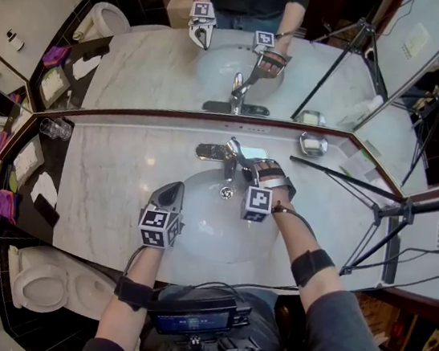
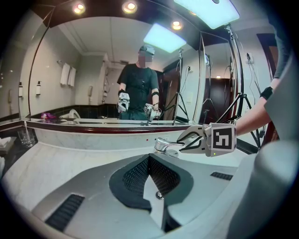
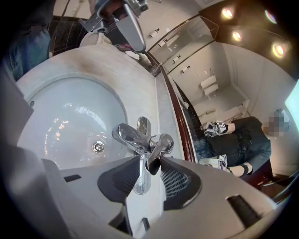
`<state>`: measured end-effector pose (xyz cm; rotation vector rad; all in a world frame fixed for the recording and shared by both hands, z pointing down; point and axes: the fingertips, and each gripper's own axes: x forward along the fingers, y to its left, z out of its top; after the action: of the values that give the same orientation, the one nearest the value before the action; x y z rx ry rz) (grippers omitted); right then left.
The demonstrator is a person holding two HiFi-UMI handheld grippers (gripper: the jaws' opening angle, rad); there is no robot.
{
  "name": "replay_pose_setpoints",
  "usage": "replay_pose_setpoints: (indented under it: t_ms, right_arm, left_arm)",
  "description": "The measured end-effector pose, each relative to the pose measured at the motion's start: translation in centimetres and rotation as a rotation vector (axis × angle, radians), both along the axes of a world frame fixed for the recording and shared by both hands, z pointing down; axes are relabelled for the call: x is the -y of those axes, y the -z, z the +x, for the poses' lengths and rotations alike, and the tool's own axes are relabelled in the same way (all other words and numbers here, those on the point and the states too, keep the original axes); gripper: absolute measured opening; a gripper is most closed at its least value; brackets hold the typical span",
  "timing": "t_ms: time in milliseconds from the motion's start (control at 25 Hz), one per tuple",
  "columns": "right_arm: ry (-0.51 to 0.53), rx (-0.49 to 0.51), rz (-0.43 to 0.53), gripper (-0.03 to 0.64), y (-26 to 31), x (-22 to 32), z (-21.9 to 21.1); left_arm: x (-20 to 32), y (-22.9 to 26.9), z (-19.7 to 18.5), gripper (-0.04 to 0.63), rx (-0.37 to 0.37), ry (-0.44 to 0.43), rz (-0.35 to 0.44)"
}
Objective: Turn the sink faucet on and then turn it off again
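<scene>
The chrome faucet [image 1: 228, 166] stands at the back of the white basin [image 1: 196, 228]. In the right gripper view its spout [image 3: 130, 135] points over the drain [image 3: 98, 146], and its lever [image 3: 160, 145] reaches back between my jaws. My right gripper [image 1: 245, 163] [image 3: 152, 166] is shut on that lever, a pad on each side of its tip. No stream of water shows. My left gripper [image 1: 173, 192] [image 2: 149, 163] hangs shut and empty over the basin's left rim, apart from the faucet [image 2: 164, 146].
A marble counter [image 1: 112, 188] surrounds the basin, with a mirror behind it. A soap dish [image 1: 313, 145] sits at the back right and glasses [image 1: 54, 128] at the back left. A black tripod [image 1: 380, 211] stands to the right, and a toilet [image 1: 42, 284] lies at the lower left.
</scene>
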<state>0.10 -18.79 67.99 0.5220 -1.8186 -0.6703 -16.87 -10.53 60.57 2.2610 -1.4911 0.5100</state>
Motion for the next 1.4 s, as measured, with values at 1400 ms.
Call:
replay_pose_setpoints:
  t_ms: [1400]
  right_arm:
    - [-0.747, 1.069, -0.357, 0.018, 9.2, -6.4, 6.9]
  left_arm:
    - [-1.0, 3.8, 0.7, 0.0, -0.033, -0.013, 0.09]
